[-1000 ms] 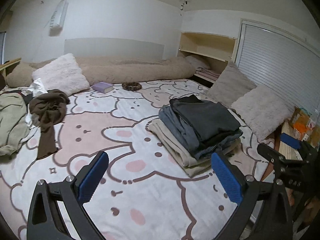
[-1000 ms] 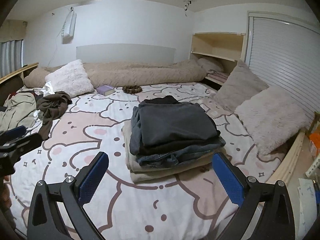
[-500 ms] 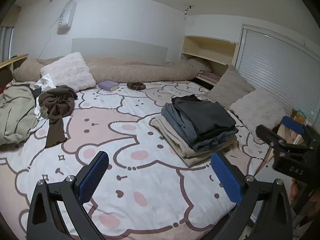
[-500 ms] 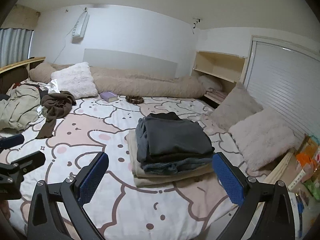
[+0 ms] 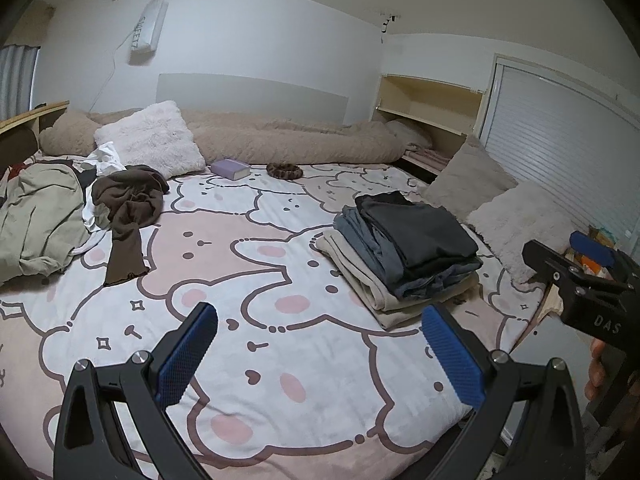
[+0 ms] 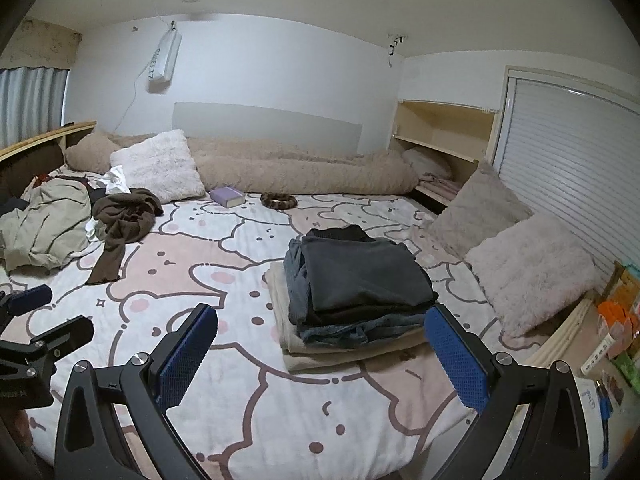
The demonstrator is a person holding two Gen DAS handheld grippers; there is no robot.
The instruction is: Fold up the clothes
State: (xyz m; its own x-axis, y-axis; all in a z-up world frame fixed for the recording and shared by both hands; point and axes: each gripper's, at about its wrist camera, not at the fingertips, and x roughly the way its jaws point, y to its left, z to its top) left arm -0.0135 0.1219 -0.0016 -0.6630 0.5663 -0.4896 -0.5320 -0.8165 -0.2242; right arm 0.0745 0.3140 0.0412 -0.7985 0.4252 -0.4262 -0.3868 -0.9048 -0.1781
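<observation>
A stack of folded clothes (image 5: 404, 256), dark grey on top and beige at the bottom, lies on the right of the bed; it also shows in the right wrist view (image 6: 356, 296). A crumpled brown garment (image 5: 128, 208) and a beige garment (image 5: 38, 212) lie unfolded at the left, also seen in the right wrist view as the brown garment (image 6: 122, 220). My left gripper (image 5: 320, 354) is open and empty above the bed's near edge. My right gripper (image 6: 322, 354) is open and empty, in front of the stack.
The bed sheet (image 5: 248, 264) has a pink cartoon print. A purple book (image 5: 230, 169) and a brown ring (image 5: 284, 171) lie near the far bolster (image 5: 288, 144). Fluffy pillows (image 5: 520, 228) line the right side. Boxes (image 6: 616, 320) stand at the right edge.
Both grippers have pulled back and up from the bed, so the folded stack looks farther away. Both stay open and empty. The clothes have not moved.
</observation>
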